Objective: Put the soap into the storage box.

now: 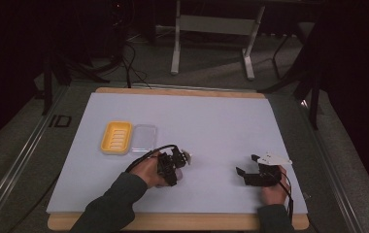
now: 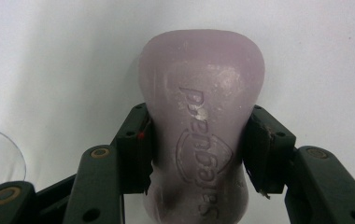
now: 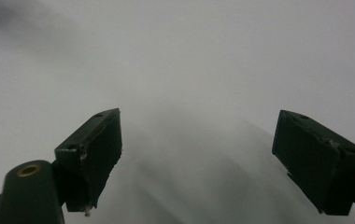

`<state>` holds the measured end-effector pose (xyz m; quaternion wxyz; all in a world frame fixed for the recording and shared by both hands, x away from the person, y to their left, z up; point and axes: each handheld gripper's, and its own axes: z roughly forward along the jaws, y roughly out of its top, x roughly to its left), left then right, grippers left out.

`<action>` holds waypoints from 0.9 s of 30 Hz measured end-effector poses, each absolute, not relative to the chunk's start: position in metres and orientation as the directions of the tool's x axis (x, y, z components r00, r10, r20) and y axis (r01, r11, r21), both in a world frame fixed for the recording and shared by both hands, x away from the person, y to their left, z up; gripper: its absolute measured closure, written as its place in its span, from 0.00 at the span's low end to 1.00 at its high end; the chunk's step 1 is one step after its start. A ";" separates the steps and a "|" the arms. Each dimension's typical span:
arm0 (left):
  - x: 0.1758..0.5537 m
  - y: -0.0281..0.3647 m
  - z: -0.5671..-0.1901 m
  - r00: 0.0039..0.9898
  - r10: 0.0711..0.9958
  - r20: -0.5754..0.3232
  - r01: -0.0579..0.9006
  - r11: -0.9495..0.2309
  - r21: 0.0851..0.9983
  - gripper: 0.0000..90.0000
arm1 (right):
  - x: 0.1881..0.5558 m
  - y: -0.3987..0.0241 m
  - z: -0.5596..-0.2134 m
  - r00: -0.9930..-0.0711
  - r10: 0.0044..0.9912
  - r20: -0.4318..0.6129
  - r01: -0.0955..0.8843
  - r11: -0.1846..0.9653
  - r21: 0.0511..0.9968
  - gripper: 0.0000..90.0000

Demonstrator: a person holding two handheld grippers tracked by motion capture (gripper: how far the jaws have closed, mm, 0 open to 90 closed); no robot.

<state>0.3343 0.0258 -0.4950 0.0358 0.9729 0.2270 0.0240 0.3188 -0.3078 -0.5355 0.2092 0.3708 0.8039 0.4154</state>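
On the left of the surface a yellow dish lies flat, and a clear lid lies just beside it on its right, touching or almost touching. The dish looks empty, as far as the high view allows to see.

Nearer to the person, the left claw is clamped on a pale purple soap. Its two pads press the narrow waist of the bar from both sides, and the raised letters of the soap face the camera. In the high view this claw is low over the surface, near the dish but apart from it. I cannot tell if the soap rests on the surface or is a little lifted.

On the right, the right claw is wide apart and holds nothing; it hovers over bare surface, well apart from the soap.

My judgement: the grasp is done. What is left is probably to carry the soap to the dish, release it, and maybe put the lid on
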 end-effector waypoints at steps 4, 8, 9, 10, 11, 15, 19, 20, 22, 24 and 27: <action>0.337 0.031 -0.492 0.889 0.457 0.033 0.452 -0.886 0.098 0.54 | 0.319 -0.308 -0.536 -0.638 0.770 -0.028 0.422 0.380 0.823 0.17; 0.340 0.038 -0.487 0.882 0.470 0.031 0.465 -0.879 0.108 0.55 | 0.319 -0.308 -0.536 -0.637 0.770 -0.029 0.422 0.380 0.823 0.17; 0.340 0.039 -0.487 0.879 0.476 0.031 0.470 -0.875 0.114 0.54 | 0.319 -0.308 -0.536 -0.637 0.770 -0.029 0.422 0.380 0.823 0.17; 0.341 0.041 -0.486 0.878 0.479 0.026 0.473 -0.874 0.113 0.55 | 0.319 -0.308 -0.536 -0.637 0.770 -0.029 0.422 0.380 0.823 0.17; 0.341 0.043 -0.485 0.876 0.482 0.027 0.476 -0.872 0.116 0.55 | 0.319 -0.308 -0.536 -0.637 0.770 -0.029 0.422 0.380 0.823 0.17; 0.344 0.050 -0.481 0.867 0.498 0.027 0.492 -0.862 0.123 0.55 | 0.319 -0.308 -0.535 -0.637 0.770 -0.029 0.421 0.380 0.823 0.17; 0.348 0.056 -0.478 0.860 0.509 0.032 0.502 -0.856 0.126 0.55 | 0.319 -0.308 -0.535 -0.637 0.770 -0.028 0.422 0.378 0.824 0.17; 0.348 0.058 -0.477 0.857 0.515 0.034 0.507 -0.852 0.129 0.55 | 0.319 -0.308 -0.535 -0.637 0.771 -0.028 0.422 0.378 0.824 0.17; 0.350 0.061 -0.476 0.852 0.521 0.040 0.513 -0.849 0.129 0.55 | 0.319 -0.308 -0.535 -0.637 0.770 -0.028 0.422 0.379 0.824 0.17; 0.352 0.064 -0.476 0.849 0.527 0.044 0.518 -0.845 0.132 0.55 | 0.319 -0.308 -0.535 -0.637 0.770 -0.028 0.421 0.379 0.824 0.17; 0.354 0.067 -0.475 0.843 0.536 0.043 0.527 -0.839 0.133 0.55 | 0.319 -0.308 -0.535 -0.637 0.770 -0.028 0.421 0.379 0.824 0.17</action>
